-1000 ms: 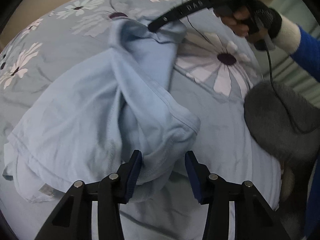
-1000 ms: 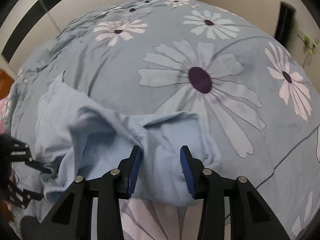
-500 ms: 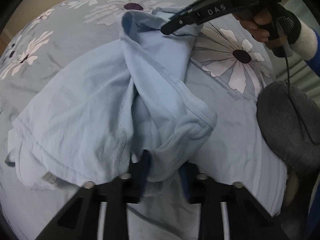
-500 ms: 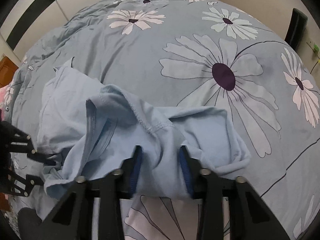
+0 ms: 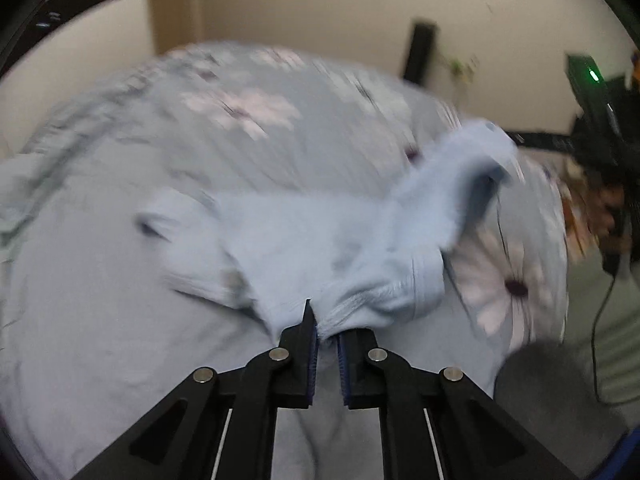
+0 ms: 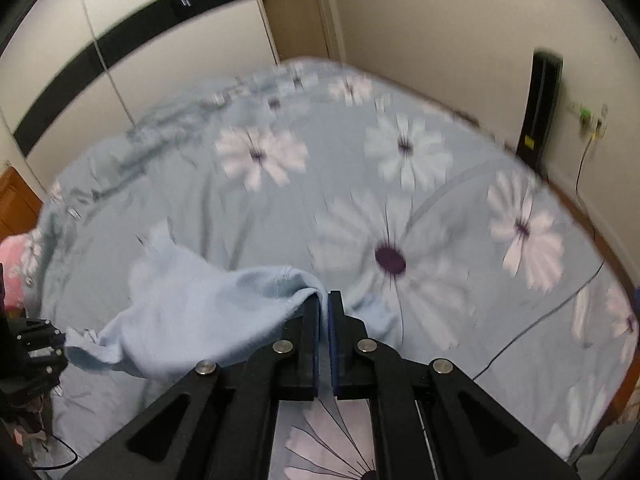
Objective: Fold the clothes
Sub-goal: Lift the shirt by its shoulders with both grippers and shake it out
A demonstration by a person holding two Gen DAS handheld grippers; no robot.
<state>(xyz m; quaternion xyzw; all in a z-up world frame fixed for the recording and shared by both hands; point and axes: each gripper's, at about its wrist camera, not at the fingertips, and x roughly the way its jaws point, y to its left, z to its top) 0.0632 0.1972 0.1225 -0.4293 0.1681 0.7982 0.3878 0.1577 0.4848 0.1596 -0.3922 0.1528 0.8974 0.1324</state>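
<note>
Now that both jaws have clamped on it, the shirt (image 5: 320, 240) is coming up off the bed (image 6: 440, 208) | left gripper (image 5: 327, 330) pinches hem, right gripper (image 6: 324, 308) pinches other edge | was slack on bed before | shirt mid-bed, near front edge | next: spread it flat

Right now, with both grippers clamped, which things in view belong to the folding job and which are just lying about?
Part of the job:
light blue garment
left gripper, jaws shut on the garment
right gripper, jaws shut on the garment
floral bedspread, the work surface

Just lying about:
dark grey fuzzy item
black upright device by the wall
pink item
</note>
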